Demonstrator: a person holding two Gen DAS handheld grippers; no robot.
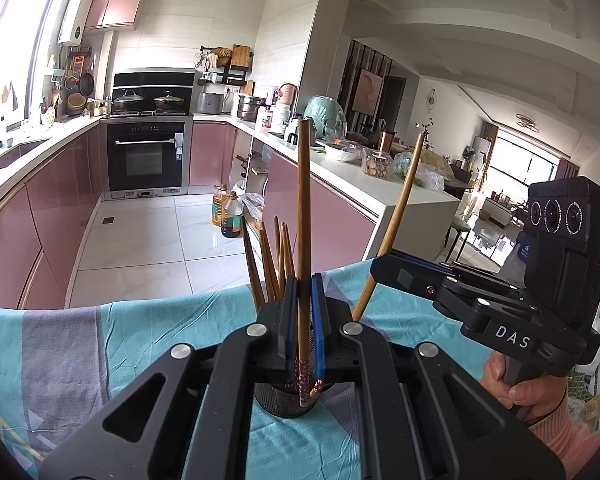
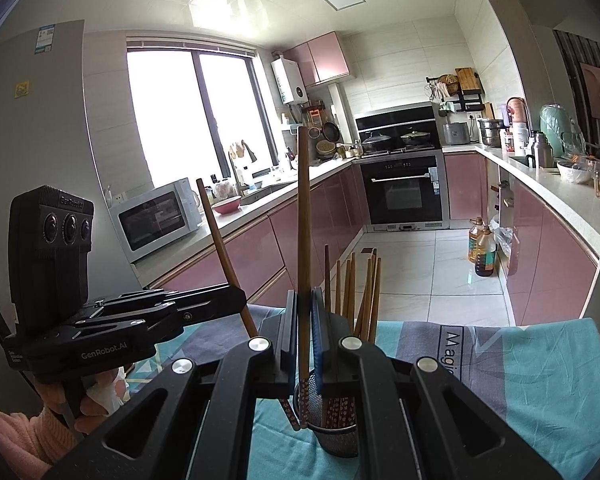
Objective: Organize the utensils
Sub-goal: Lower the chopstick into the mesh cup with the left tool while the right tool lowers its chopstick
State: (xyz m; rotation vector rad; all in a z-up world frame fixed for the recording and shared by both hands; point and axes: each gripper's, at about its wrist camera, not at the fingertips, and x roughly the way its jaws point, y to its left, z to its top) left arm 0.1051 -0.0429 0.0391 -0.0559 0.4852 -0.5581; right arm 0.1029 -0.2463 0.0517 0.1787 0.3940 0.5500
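We see two tongs at work over a tabletop [image 1: 80, 340] covered with a teal and grey cloth, with a pink-fronted kitchen beyond. The left tongs [image 1: 304, 320] are closed narrow on a single wooden chopstick [image 1: 303, 208], which stands nearly upright between the pads; its patterned red lower end dips into the dark mesh holder [image 1: 280, 400] just below the tongs. The right tongs [image 2: 304, 332] are likewise clamped narrow on a second chopstick [image 2: 303, 216], also close to vertical, with its patterned end reaching down to the rim of the same holder [image 2: 332, 436]; whether that tip is inside or just beside the rim we cannot tell.

A bunch of other chopsticks [image 2: 354, 292] already stands in the holder, leaning a little and fanning out at the top. In the left wrist view the same bunch [image 1: 270, 256] shows just left of the held stick.

Each camera also catches the other tool from the side: the right tongs enter from the right, gripped by a hand [image 1: 516, 388] in a pink sleeve, and the left tongs enter from the left, held by a hand [image 2: 100, 392] in the same pink sleeve.
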